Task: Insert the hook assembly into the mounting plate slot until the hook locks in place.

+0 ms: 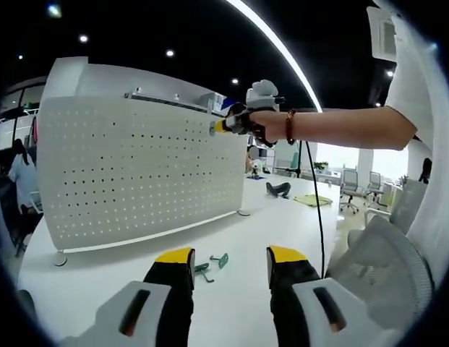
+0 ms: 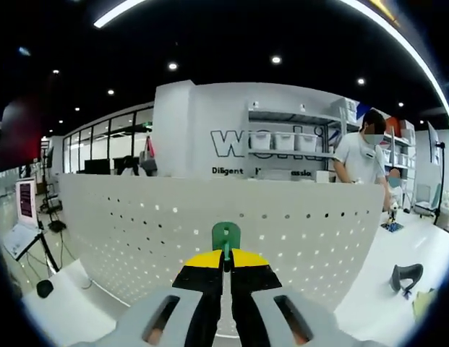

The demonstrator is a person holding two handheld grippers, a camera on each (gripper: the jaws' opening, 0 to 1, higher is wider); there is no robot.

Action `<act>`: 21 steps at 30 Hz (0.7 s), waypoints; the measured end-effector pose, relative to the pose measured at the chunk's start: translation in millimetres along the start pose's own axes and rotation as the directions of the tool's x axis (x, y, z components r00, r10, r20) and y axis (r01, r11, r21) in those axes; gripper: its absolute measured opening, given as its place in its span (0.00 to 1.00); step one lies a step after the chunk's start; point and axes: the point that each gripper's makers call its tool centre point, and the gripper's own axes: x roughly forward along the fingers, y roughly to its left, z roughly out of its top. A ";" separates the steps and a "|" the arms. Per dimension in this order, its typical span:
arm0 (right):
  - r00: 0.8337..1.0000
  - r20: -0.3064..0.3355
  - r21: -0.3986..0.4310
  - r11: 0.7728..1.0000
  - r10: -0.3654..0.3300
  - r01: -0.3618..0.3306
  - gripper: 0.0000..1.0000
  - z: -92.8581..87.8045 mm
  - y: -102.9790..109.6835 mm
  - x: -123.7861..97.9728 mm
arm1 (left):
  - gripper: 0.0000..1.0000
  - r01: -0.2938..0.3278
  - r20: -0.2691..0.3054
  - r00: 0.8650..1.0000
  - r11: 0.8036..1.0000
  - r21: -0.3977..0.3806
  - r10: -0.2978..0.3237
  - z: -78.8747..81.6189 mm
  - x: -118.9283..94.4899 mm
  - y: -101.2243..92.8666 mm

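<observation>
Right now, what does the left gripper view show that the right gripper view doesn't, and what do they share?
Left gripper view: two green hooks lying on the white table ahead of the open left gripper, and the right gripper held out at the pegboard's upper edge. Right gripper view: a green hook pinched in the right gripper's shut jaws, and shelving with bins. Both share the white perforated pegboard.

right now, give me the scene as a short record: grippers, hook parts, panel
right gripper: shut on green hook, held up close to the panel's holes
left gripper: open, low over the table
spare hooks: green, lying on the table between the left jaws
perforated panel: white, standing upright on the table
hook locked in: not yet
</observation>
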 end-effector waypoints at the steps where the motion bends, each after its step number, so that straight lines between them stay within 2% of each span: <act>1: 1.000 0.002 -0.002 1.000 -0.003 0.003 0.01 1.4 -1.6 2.0 | 0.41 -0.001 0.000 1.000 1.000 -0.005 0.001 -0.2 -0.5 0.3; 15: 0.999 0.008 0.004 0.999 -0.036 0.036 0.01 9.5 -14.8 15.1 | 0.43 -0.018 0.005 1.000 1.000 -0.016 0.018 0.1 -5.1 5.4; 21: 0.999 -0.003 0.008 0.999 -0.035 0.035 0.01 6.3 -14.6 21.2 | 0.43 -0.020 0.003 1.000 1.000 -0.014 0.020 0.1 -5.1 6.4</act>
